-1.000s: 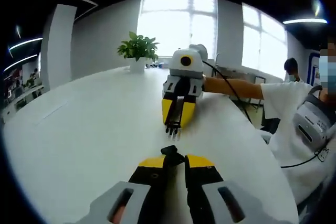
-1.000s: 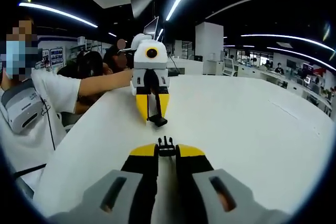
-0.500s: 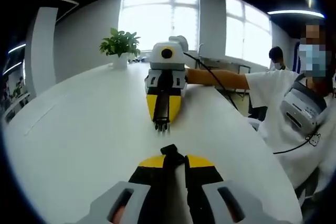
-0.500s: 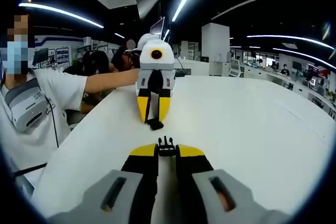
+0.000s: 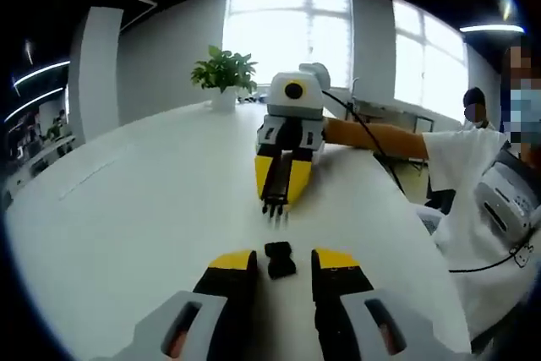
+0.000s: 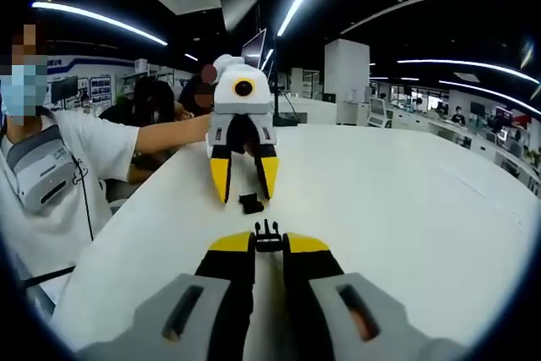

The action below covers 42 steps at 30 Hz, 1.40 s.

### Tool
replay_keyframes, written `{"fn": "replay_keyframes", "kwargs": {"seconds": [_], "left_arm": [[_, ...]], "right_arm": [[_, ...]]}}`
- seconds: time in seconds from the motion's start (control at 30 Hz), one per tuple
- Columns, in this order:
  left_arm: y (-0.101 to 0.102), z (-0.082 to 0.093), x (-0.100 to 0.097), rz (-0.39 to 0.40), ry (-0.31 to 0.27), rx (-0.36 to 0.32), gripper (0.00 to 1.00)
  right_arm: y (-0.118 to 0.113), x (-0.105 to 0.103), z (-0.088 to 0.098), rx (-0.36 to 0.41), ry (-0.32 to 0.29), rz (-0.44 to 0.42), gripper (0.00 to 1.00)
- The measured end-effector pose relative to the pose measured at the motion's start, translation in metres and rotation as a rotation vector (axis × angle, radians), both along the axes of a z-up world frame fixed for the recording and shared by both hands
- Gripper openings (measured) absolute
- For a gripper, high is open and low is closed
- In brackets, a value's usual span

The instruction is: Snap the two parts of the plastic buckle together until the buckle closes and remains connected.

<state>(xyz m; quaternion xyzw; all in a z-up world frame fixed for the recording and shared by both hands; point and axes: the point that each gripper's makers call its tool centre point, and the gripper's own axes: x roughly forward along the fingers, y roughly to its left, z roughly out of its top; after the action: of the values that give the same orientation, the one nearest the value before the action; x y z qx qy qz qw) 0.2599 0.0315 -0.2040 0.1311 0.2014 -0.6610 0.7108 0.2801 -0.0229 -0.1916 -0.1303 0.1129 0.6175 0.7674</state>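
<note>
Release is seen at the left tongs [image 5: 283, 261], now spread, socket half [image 5: 280, 259] left on the counter [image 5: 127, 209]; right tongs [image 6: 269, 243] are clamped on the pronged half [image 6: 268, 232], so joining is unfinished.

Socket half of buckle [image 5: 280, 259]: lying on the table [image 5: 127, 226], between the spread jaws of the left gripper [image 5: 282, 261], apparently touching neither. Pronged half of buckle [image 6: 268, 235]: beyond the socket half, in line with it and apart, clamped at the tips of the right gripper [image 6: 269, 242]. Potted plant [image 5: 224, 76]: at the table's far edge, behind both halves.
</note>
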Motion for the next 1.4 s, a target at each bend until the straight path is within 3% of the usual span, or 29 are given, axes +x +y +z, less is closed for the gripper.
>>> {"fn": "replay_keyframes", "kwargs": {"seconds": [0.2, 0.47, 0.67, 0.9, 1.17, 1.4], "left_arm": [[0.004, 0.001, 0.005, 0.066, 0.0, -0.019, 0.28], [0.004, -0.004, 0.008, 0.13, -0.003, 0.005, 0.27], [0.002, -0.005, 0.006, 0.132, -0.031, 0.018, 0.23], [0.003, -0.004, 0.009, 0.145, -0.01, 0.012, 0.13], [0.003, -0.002, 0.007, 0.121, 0.023, -0.01, 0.12], [-0.001, 0.008, 0.011, 0.078, -0.031, -0.03, 0.12]], "right_arm": [[0.002, -0.004, 0.0, -0.003, -0.002, 0.006, 0.12], [0.005, -0.006, -0.005, -0.027, -0.005, 0.007, 0.12], [0.007, -0.008, -0.005, -0.029, -0.006, 0.014, 0.12], [0.008, -0.009, -0.009, -0.037, 0.0, 0.014, 0.12], [0.01, -0.009, -0.009, -0.042, 0.001, 0.017, 0.12], [0.012, -0.007, -0.006, -0.036, -0.005, 0.014, 0.12]]}}
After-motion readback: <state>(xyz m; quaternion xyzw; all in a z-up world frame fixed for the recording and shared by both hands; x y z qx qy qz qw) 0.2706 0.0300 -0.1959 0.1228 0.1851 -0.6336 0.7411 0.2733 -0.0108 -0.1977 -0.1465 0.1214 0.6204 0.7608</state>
